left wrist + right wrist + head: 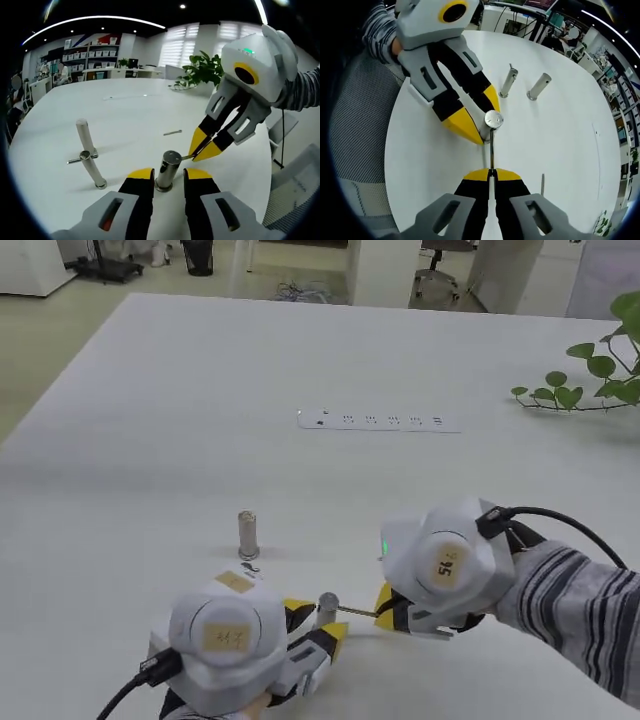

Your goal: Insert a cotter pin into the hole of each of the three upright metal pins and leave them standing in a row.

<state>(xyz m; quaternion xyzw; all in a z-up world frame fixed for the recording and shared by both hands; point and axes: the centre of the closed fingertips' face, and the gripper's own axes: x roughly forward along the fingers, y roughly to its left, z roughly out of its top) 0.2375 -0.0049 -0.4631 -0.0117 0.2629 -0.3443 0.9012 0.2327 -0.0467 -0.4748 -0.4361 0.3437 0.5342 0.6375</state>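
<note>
My left claw (168, 176) grips the near metal pin (493, 120) upright on the bench (200, 390). My right claw (491, 174) pinches a cotter pin (491, 147), its tip at the pin's upper shaft. Next, I reckon, a straight, level push through.

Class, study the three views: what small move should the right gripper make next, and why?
Probably ease the right gripper forward along its jaws: the cotter pin it grips meets the metal pin just below its top, and the left gripper holds that pin upright. Whether the tip has entered the hole is unclear.
</note>
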